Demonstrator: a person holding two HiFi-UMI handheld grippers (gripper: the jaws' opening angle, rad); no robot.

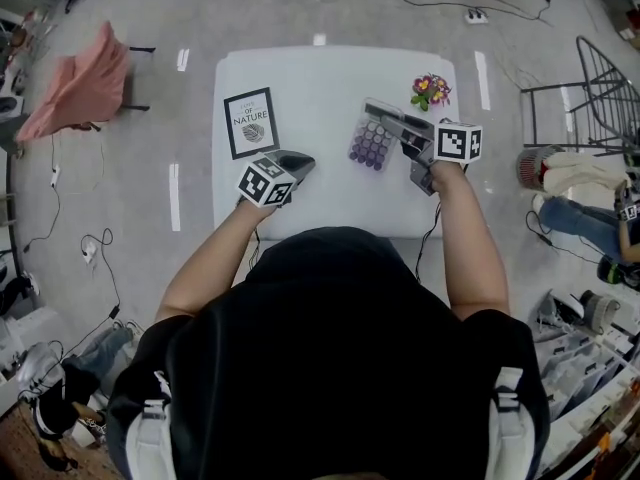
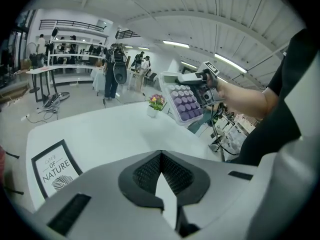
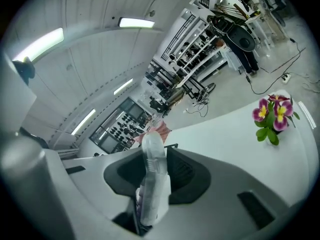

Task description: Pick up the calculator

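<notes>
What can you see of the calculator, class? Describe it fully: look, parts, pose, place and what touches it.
The calculator has a pale, plastic-looking body with rows of round purple keys on its face. It looks whole and is held tilted in the air above the white table, near the table's right side, its keys showing from above. The right gripper is shut on one edge of it, with the body standing edge-on between the jaws. Nothing else touches it.
</notes>
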